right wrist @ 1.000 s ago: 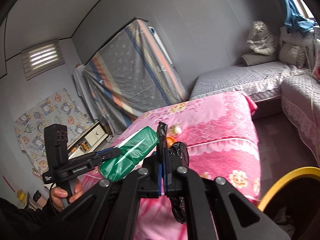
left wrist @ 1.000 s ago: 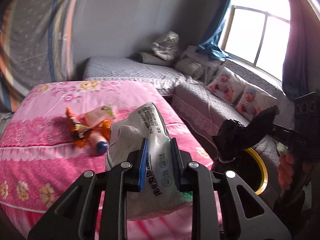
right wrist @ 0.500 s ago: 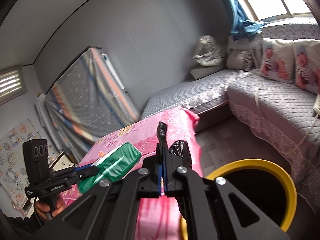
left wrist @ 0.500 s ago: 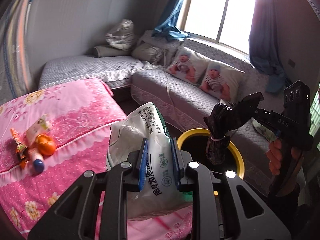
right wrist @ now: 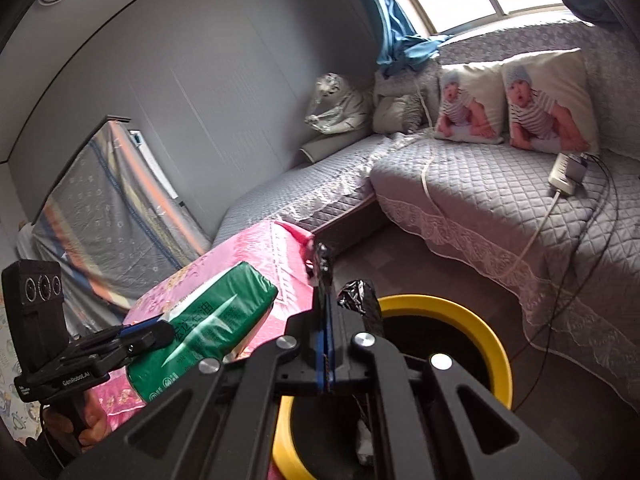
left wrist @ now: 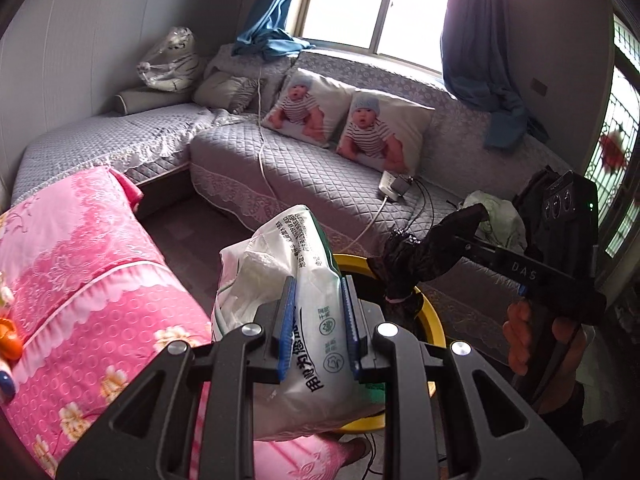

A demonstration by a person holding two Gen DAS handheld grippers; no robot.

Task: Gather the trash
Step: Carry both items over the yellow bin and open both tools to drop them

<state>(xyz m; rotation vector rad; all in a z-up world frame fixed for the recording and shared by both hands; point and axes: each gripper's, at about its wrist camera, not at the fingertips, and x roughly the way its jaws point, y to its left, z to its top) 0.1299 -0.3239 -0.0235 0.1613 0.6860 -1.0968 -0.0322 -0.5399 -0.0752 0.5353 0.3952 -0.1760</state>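
My left gripper (left wrist: 318, 316) is shut on a white and green plastic tissue pack (left wrist: 296, 280), held beside the pink bed, near the yellow-rimmed trash bin (left wrist: 434, 326). In the right wrist view the pack (right wrist: 208, 328) shows its green side. My right gripper (right wrist: 326, 344) is shut on a black plastic bag (right wrist: 358, 296), which hangs over the bin (right wrist: 472, 328). In the left wrist view the bag (left wrist: 424, 260) hangs above the bin's rim.
A pink floral bed (left wrist: 72, 264) is at the left with an orange item (left wrist: 10, 340) at its edge. A grey quilted sofa (left wrist: 320, 184) with two baby-print pillows (left wrist: 344, 124), a power strip (left wrist: 394, 186) and cables runs behind the bin.
Both grippers swung right, away from the pink bed toward the bin. The black bag now hangs over the bin opening and the tissue pack is near its rim.
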